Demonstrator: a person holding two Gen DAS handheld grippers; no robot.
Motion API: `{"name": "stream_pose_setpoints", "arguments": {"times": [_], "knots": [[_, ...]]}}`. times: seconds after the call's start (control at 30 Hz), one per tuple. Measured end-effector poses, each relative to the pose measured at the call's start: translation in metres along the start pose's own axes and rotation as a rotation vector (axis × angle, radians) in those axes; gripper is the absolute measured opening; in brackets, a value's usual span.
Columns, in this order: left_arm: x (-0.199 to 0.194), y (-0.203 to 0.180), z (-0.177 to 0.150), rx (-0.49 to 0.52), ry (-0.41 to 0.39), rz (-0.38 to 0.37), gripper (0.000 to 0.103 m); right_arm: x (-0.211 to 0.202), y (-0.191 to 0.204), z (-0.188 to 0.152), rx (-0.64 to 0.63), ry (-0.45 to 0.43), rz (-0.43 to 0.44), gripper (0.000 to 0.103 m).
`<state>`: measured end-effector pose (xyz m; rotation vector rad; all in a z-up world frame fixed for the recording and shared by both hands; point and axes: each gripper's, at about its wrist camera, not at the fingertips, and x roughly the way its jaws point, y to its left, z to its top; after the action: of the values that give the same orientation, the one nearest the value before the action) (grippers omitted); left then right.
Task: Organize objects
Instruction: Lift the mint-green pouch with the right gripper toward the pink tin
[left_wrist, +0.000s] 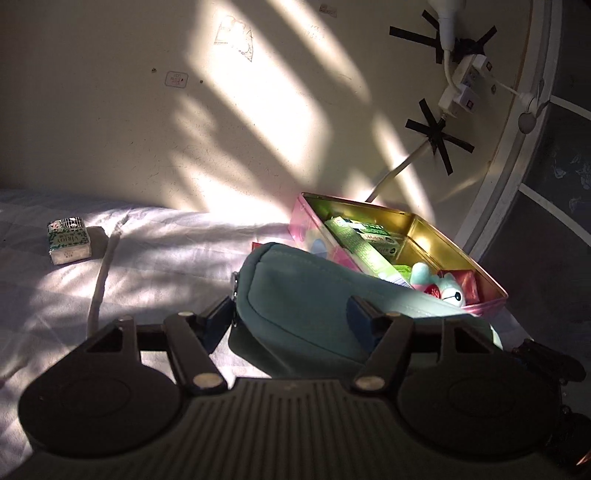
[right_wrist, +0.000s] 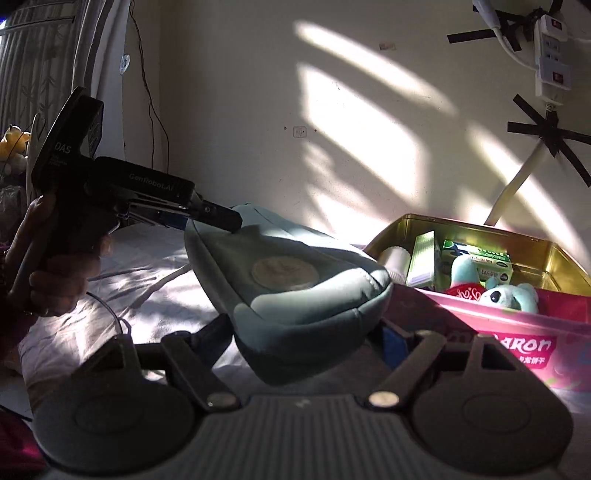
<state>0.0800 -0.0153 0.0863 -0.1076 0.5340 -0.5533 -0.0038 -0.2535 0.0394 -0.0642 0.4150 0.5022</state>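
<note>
Both claws, left gripper (right_wrist: 221, 219) and right gripper (right_wrist: 306, 332), pinch our soft, light teal pouch (right_wrist: 295, 280) by opposite ends beside the cookie tin (right_wrist: 517, 332), where we judge the padded seams grip best.

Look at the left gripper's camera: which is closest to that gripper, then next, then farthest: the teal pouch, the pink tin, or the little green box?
1. The teal pouch: between the left gripper's jaws.
2. The pink tin: behind the pouch, to the right.
3. The little green box: far left on the bedsheet, farthest away.
</note>
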Motion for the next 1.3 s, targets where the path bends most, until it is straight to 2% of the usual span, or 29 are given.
{"name": "stream_pose_setpoints", "arguments": {"times": [0.1,0.47,0.7,0.97,1.3], "knots": [[0.001,-0.019,0.014,0.048,-0.044,-0.004,0.07,-0.009,-0.012,0.008,0.026,-0.054,-0.021,0.081],[0.039,-0.077,0.034,0.115,-0.015,-0.023,0.07,-0.039,-0.061,0.006,0.151,-0.137,-0.108,0.08],[0.038,-0.106,0.031,0.183,-0.053,0.034,0.07,-0.046,-0.07,-0.001,0.184,-0.162,-0.135,0.08],[0.039,-0.105,0.027,0.152,-0.007,0.078,0.07,-0.047,-0.068,-0.007,0.193,-0.166,-0.126,0.08],[0.038,-0.105,0.022,0.15,-0.001,0.104,0.07,-0.046,-0.068,-0.01,0.198,-0.159,-0.114,0.08]]}}
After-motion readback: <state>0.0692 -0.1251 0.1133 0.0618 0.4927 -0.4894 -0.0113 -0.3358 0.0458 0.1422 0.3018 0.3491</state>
